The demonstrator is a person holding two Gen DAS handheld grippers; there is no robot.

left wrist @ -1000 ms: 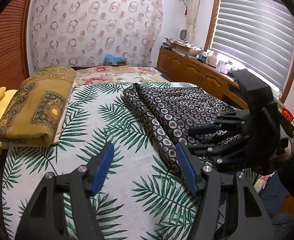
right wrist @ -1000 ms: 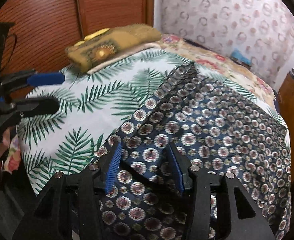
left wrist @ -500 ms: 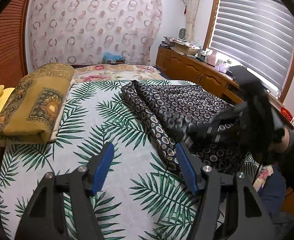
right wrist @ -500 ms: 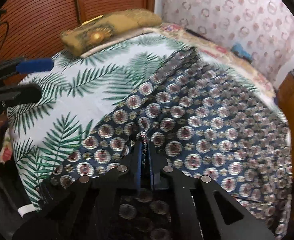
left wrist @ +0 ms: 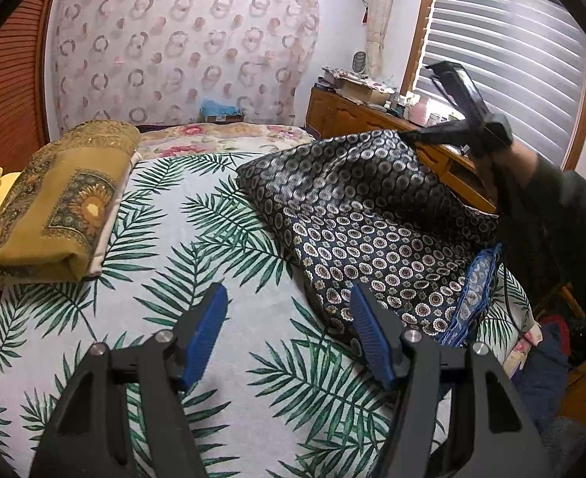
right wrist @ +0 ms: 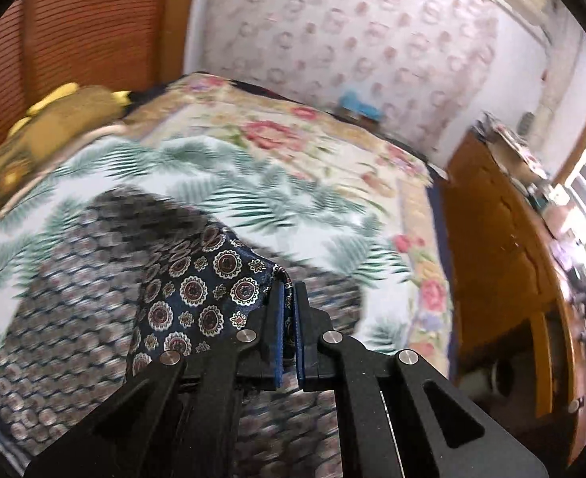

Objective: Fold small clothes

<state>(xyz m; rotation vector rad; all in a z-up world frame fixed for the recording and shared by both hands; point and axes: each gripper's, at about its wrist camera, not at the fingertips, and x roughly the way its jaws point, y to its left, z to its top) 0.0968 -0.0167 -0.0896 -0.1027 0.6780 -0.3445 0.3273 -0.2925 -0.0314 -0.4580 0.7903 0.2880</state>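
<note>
Blue pads of the right gripper (right wrist: 289,314) are pressed together on a corner of the navy garment (left wrist: 372,239); the jaws have just been closing, and cloth is pinched between them. In the right wrist view the pinched corner stands at 12 o'clock from the pads, with a flap of printed fabric hanging off toward 9 o'clock. In the left wrist view the right gripper sits at about 2 o'clock, raised, with the lifted edge tented below it.

The left gripper (left wrist: 289,330) is spread, with nothing between its pads. It hangs over the palm-print sheet (left wrist: 173,247), and the garment's near edge lies just beside its right pad, at 1 o'clock.

The garment lies on the right half of the sheet, partly lifted, its lower part flat. A blue lining strip (left wrist: 472,290) shows along its near right side. A folded ochre blanket (left wrist: 53,207) rests at 9 o'clock, well apart.

Procedure for the fold, as judged from this state:
1. Maintain the pinch; thin silky cloth is likely to slip.
2. Carry the corner across in a low arc toward the opposite edge, keeping the fabric taut enough to avoid bunching.
3. Consider pinning the near edge with the left gripper, so the base does not drag.
4. Align edges before release.

Risk: lifting too high may pull the whole garment off its spot.
</note>
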